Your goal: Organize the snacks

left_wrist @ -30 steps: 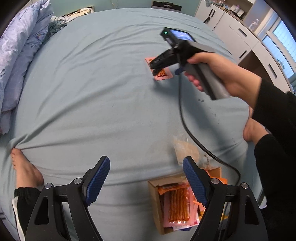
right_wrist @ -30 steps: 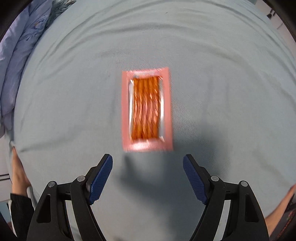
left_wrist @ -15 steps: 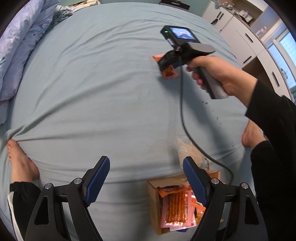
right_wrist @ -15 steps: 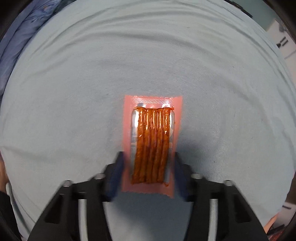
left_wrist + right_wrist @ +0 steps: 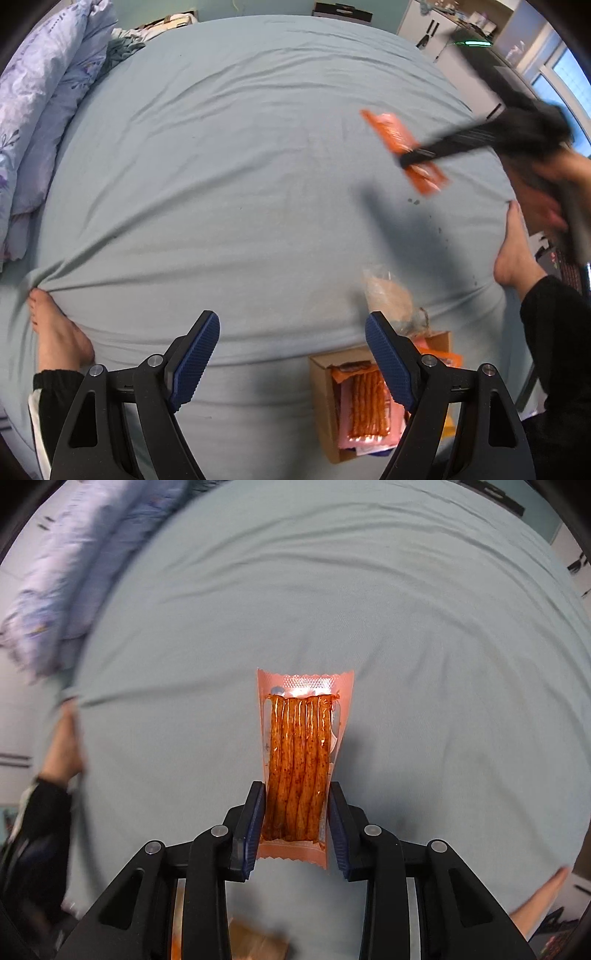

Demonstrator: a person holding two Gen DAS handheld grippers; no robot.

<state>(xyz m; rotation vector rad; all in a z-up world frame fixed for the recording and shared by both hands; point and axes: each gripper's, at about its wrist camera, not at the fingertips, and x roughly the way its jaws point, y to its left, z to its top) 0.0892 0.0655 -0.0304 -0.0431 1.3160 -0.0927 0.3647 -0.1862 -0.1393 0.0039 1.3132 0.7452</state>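
Above the bedsheet (image 5: pixel 221 166), the right gripper (image 5: pixel 297 825) clamps a spicy-stick packet (image 5: pixel 301 760); at 6 o'clock, the left gripper (image 5: pixel 291 360) gapes wide, empty, beside the cardboard box (image 5: pixel 321 398).

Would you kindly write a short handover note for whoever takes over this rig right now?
Right tongs: shut on a spicy stick snack packet, lifted above the bed sheet.
Left tongs: open, empty, hovering by the cardboard box.
Done: the box already holds similar packets.
Left: drop the held packet into the box; a clear bag of snacks beside it is probably next.
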